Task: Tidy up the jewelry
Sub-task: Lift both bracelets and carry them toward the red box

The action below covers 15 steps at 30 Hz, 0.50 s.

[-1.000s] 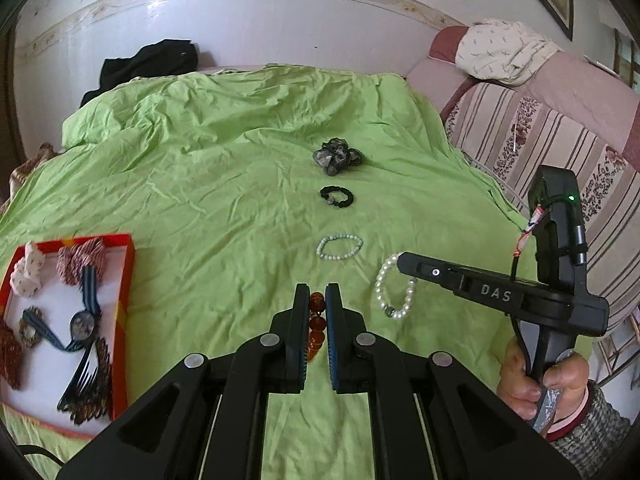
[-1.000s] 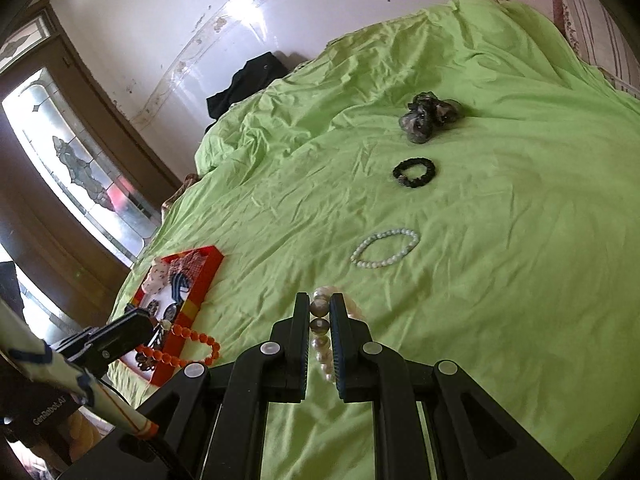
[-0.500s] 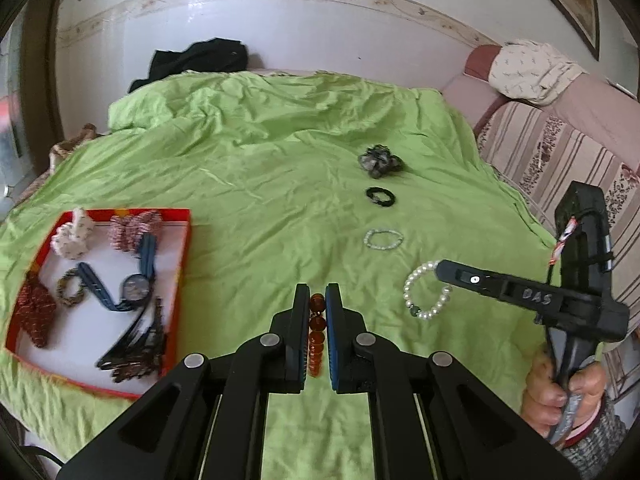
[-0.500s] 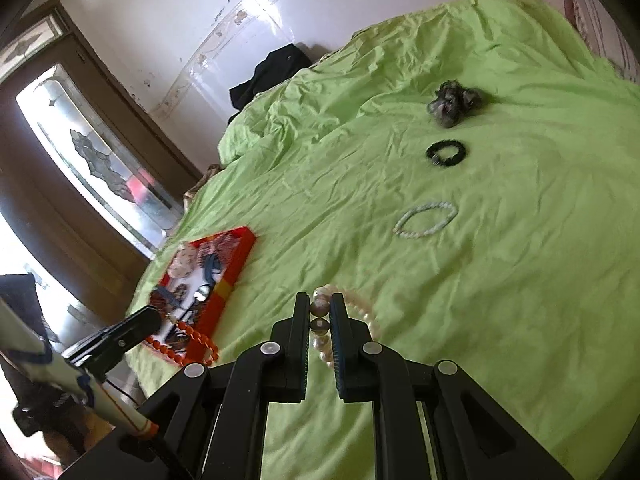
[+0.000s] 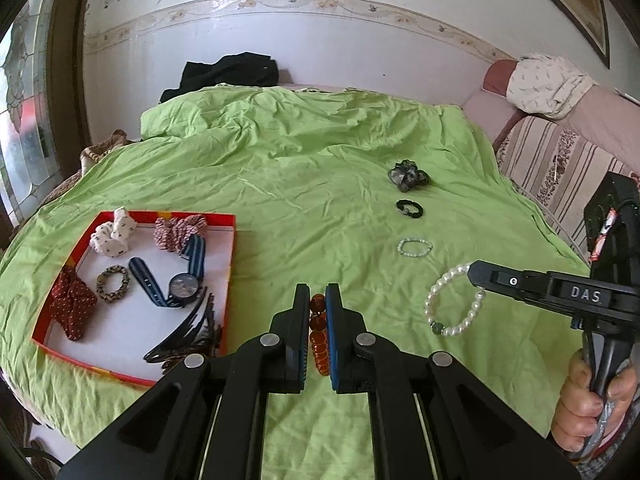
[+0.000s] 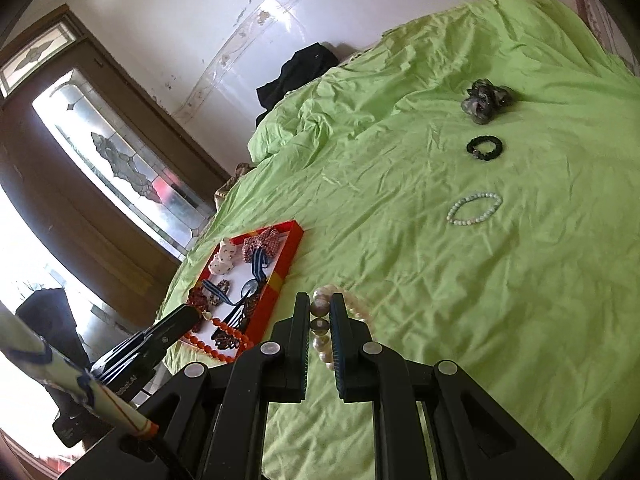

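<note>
An orange bead bracelet (image 5: 318, 334) is pinched between the closed jaws of the left gripper (image 5: 317, 312), held in the air above the green bedsheet (image 5: 304, 184), just right of a red-rimmed tray (image 5: 230, 264). A pearl bracelet (image 6: 322, 328) is clamped the same way in the right gripper (image 6: 320, 312), its loose loop hanging below the fingers and shown in the left view as a ring of round white beads with one dark bead.

Both bracelets are judged light, limp and free to swing, since the beads are strung on a cord. The beads look smooth and glossy, so a grip on a single bead may slip; a hold across the strand, with the pads closing between beads or on several at once, is judged safer. The pearls are likely to scratch or chip if squeezed hard.

The tray has a white floor and low walls. Soft fabric scrunchies, a striped-strap watch (image 5: 182, 284) and dark toothed hair clips (image 5: 180, 338) are laid in it.

Farther up the crumpled sheet, three items are lined up well apart: a small pale bead bracelet (image 5: 415, 247), a black hair tie (image 5: 409, 208) and a grey gauzy scrunchie (image 5: 408, 176).

A hand (image 5: 586, 408) is wrapped around the right gripper's handle. A striped sofa (image 5: 560, 168) stands beside the bed.
</note>
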Motion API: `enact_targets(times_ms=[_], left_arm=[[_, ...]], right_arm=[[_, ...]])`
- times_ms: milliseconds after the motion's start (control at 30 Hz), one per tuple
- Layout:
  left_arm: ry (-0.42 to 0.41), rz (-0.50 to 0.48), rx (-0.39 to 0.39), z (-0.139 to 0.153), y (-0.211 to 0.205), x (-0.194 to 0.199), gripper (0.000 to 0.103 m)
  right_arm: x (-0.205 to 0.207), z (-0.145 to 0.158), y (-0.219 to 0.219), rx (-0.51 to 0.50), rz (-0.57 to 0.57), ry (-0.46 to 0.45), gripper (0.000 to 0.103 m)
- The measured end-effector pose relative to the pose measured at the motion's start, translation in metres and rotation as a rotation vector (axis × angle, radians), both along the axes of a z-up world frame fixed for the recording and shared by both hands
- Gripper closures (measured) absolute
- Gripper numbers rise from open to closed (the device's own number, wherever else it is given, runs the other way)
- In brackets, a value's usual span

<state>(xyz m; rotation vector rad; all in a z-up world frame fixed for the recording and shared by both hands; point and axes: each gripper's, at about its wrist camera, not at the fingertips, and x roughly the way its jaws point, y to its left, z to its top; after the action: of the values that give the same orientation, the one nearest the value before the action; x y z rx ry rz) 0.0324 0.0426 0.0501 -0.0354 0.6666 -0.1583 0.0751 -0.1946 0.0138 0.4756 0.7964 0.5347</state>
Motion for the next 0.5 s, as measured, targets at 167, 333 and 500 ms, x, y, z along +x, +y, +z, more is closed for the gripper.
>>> enact_targets(times_ms=[167,333,500], left_arm=[[0.004,0.037,0.003,0.000,0.014,-0.004,0.096],[0.004,0.076,0.000,0.001,0.032,-0.006,0.096],[0.008,0.118,-0.011,0.000,0.053,-0.007,0.096]], right_arm=[[-0.003,0.005,0.014,-0.023,0.007,0.004,0.092],[-0.003,0.013,0.031,-0.054,0.024,0.004,0.092],[-0.001,0.025,0.055,-0.092,0.054,-0.013,0.092]])
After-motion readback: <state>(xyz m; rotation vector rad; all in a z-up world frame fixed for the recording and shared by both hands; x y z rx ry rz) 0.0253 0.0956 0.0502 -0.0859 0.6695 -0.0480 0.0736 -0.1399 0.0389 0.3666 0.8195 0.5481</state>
